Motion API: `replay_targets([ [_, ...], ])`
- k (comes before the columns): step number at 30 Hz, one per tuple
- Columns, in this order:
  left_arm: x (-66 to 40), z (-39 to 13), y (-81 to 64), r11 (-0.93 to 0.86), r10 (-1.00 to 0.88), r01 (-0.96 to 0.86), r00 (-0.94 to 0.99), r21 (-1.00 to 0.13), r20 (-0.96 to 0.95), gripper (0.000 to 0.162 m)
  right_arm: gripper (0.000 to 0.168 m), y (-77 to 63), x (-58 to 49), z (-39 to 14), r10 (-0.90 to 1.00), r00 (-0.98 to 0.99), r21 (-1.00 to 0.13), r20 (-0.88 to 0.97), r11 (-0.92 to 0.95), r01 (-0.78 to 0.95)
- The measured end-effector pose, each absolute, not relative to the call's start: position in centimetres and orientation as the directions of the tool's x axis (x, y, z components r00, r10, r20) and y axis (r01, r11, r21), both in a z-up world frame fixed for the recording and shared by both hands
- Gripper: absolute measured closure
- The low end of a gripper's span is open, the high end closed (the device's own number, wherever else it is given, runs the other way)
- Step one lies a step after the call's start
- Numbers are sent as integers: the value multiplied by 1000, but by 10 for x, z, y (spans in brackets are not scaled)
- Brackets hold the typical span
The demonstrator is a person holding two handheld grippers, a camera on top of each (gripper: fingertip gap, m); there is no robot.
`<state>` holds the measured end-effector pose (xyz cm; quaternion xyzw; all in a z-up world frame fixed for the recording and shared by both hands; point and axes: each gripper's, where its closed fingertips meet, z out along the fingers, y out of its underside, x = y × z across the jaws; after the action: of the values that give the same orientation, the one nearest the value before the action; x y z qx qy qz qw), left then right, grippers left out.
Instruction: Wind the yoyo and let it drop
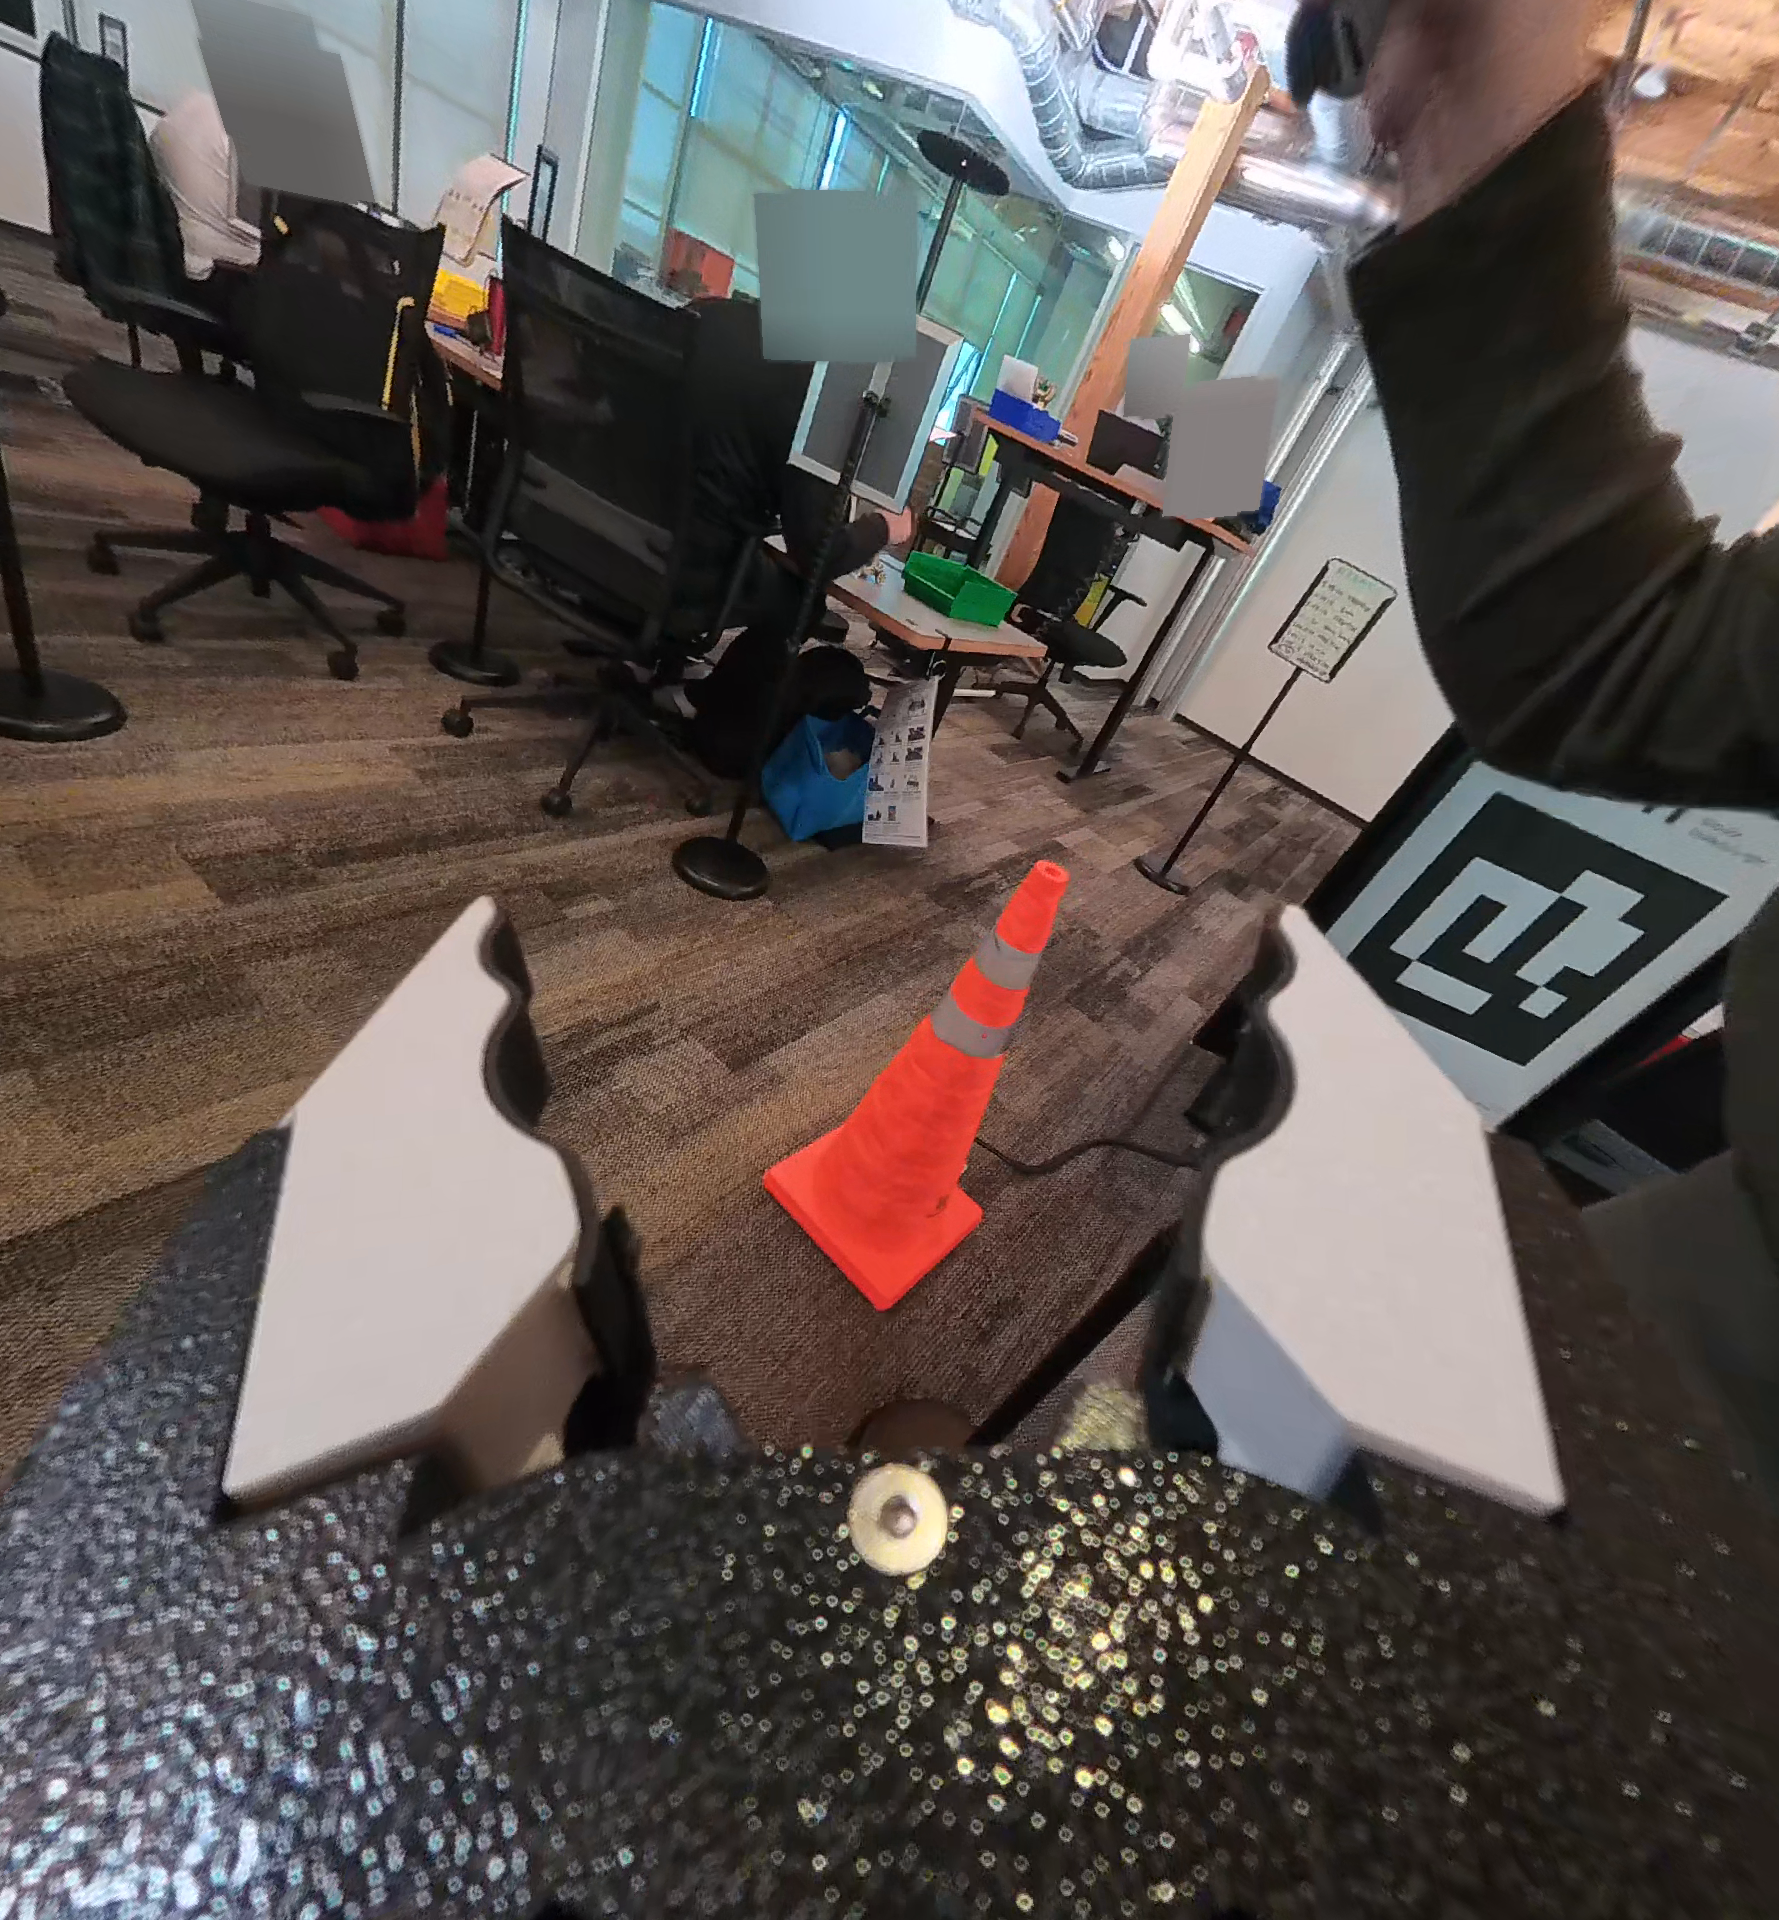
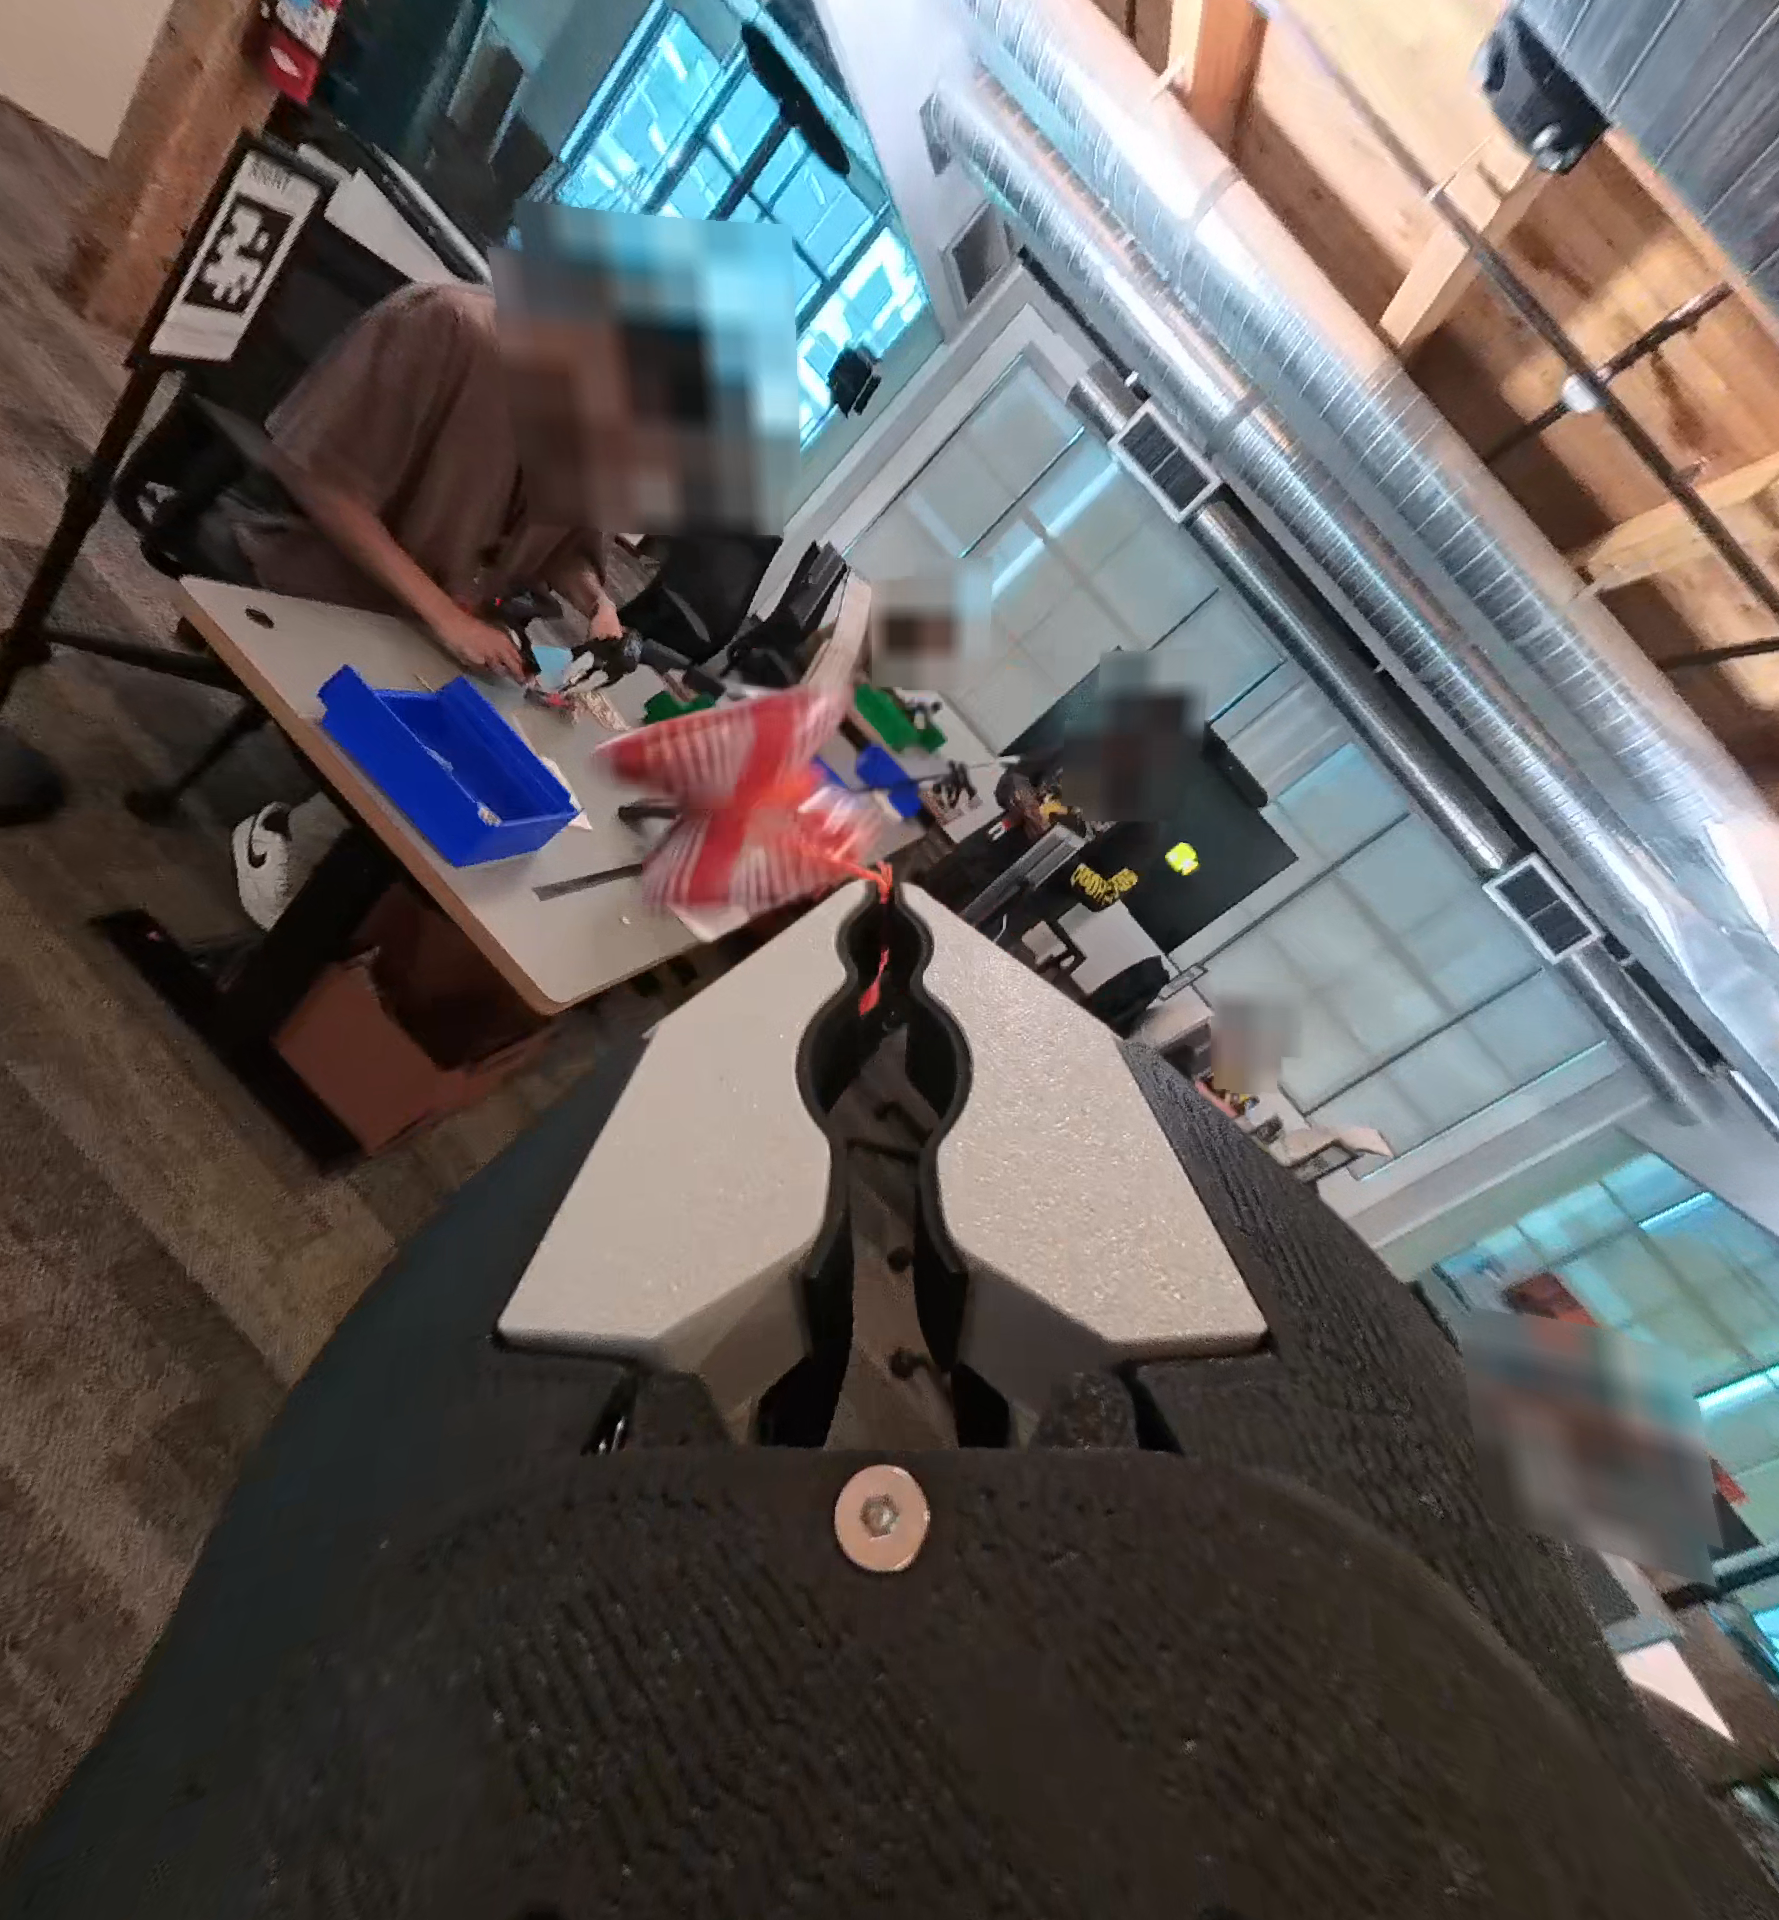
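The right gripper (image 2: pixel 883 904) is closed, and a thin red string (image 2: pixel 872 971) is pinched between its fingertips. The string leaves the tips and goes to the yoyo (image 2: pixel 750 800), a red and white one that hangs just beyond the fingertips. The yoyo is blurred, so I judge that it is spinning or swinging very close to the gripper. Holding only the string, and not the body, makes sense: the yoyo must be free to turn and fall while the string end is kept.

The left gripper (image 1: pixel 890 1049) is wide open and holds nothing. It points down to the carpet floor (image 1: pixel 241 935), where an orange traffic cone (image 1: pixel 926 1101) stands. In the left wrist view a dark sleeve (image 1: pixel 1550 499) rises on the right side to a hand (image 1: pixel 1436 114) near the top edge, so the right gripper is probably held high to give the yoyo room to drop. The left one seems to be kept away from the string.

Beyond the yoyo, a person sits at a table (image 2: pixel 365 665) with a blue bin (image 2: pixel 449 758) on it.
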<state>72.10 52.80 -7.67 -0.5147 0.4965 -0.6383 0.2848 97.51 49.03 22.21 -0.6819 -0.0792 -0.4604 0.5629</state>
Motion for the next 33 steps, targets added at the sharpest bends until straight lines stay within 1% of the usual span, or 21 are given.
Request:
replay_targets([
  [2,722,-78,523,-351,-868,-160,-314,-923,385,29,168,488,979,199,-391,597,-713,701,-377,591],
  [4,724,-82,516,-361,-859,-175,-320,-916,400,29,168,489,980,163,-359,663,-751,657,-388,534],
  [6,724,-86,508,-378,-841,-205,-331,-903,427,29,168,495,979,116,-317,730,-781,606,-412,470],
  [10,721,-101,499,-399,-825,-250,-321,-882,464,28,168,500,980,3,-246,831,-791,500,-520,322],
  [15,715,-117,493,-457,-802,-274,-285,-847,525,28,168,485,952,-127,-164,927,-762,339,-625,168],
  [17,709,-126,490,-470,-797,-290,-265,-834,542,28,168,481,940,-169,-122,938,-729,324,-664,166],
  [19,703,-134,488,-484,-792,-304,-246,-821,558,28,168,489,936,-184,-76,924,-692,374,-686,224],
  [20,701,-137,488,-490,-791,-308,-236,-815,565,28,168,499,942,-169,-72,900,-689,429,-671,275],
  [21,698,-139,487,-494,-791,-311,-227,-812,568,28,168,510,951,-132,-105,861,-710,497,-620,334],
  [22,695,-140,486,-497,-792,-312,-218,-810,570,28,168,519,960,-84,-151,817,-726,557,-566,391],
  [23,693,-141,486,-498,-795,-310,-210,-810,569,28,168,523,967,-17,-259,747,-761,612,-451,467],
  [24,690,-140,486,-498,-799,-305,-203,-812,567,28,168,520,967,51,-354,696,-780,624,-335,529],
  [25,689,-139,485,-500,-801,-299,-198,-813,565,28,168,516,963,104,-402,679,-787,614,-251,563],
  [26,687,-137,484,-502,-802,-292,-196,-814,565,28,168,514,960,141,-419,682,-792,600,-191,580],
  [27,687,-135,483,-504,-802,-285,-197,-815,564,28,168,517,959,163,-398,697,-795,596,-176,580],
  [28,687,-134,481,-504,-802,-280,-199,-817,563,29,168,523,961,174,-363,719,-803,592,-191,565],
  [30,685,-132,477,-497,-807,-279,-199,-822,556,29,168,535,958,190,-297,779,-833,553,-156,531],
  [33,682,-133,472,-493,-808,-289,-197,-820,555,29,168,553,959,207,-222,834,-863,505,-159,480],
])
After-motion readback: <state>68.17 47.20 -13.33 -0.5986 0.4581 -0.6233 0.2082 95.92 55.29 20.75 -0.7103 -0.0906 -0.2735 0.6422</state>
